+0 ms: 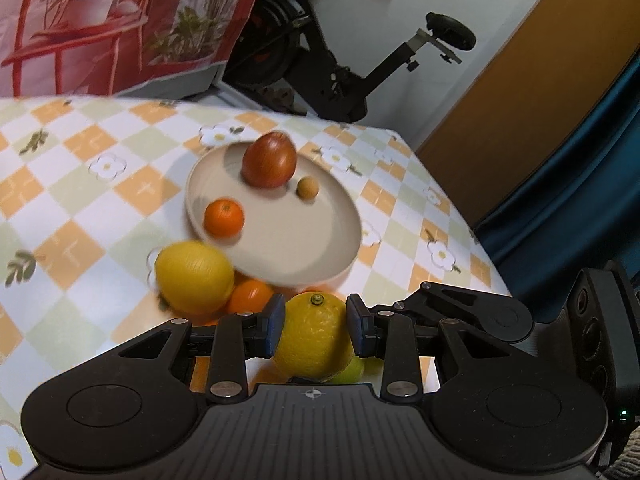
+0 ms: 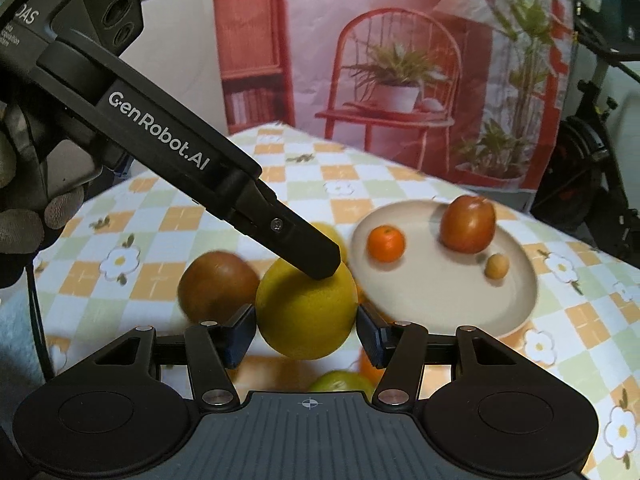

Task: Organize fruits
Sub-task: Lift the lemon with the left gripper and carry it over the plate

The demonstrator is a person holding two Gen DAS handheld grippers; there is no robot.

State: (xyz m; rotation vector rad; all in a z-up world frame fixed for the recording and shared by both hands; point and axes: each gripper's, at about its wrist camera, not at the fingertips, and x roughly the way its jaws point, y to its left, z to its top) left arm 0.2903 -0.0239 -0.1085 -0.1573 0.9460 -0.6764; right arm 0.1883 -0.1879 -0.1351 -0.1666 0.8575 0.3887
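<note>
So far, three fruits lay on the round beige plate (image 1: pixel 280 248) beyond the tongs, while the left tongs (image 1: pixel 316 330) clenched a yellow lemon (image 1: pixel 314 340), the right tongs (image 2: pixel 306 330) another (image 2: pixel 306 312), others waiting on the table (image 1: pixel 80 208).

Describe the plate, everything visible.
The plate is round, beige and matte, like ceramic or plastic, with a low raised rim. It sits flat on the checked tablecloth. On it lie a red-brown apple, a small orange and a small tan round fruit, all apart from each other. A large yellow fruit lies at its near rim; contact is unclear. Motion blur softens its edges.
</note>
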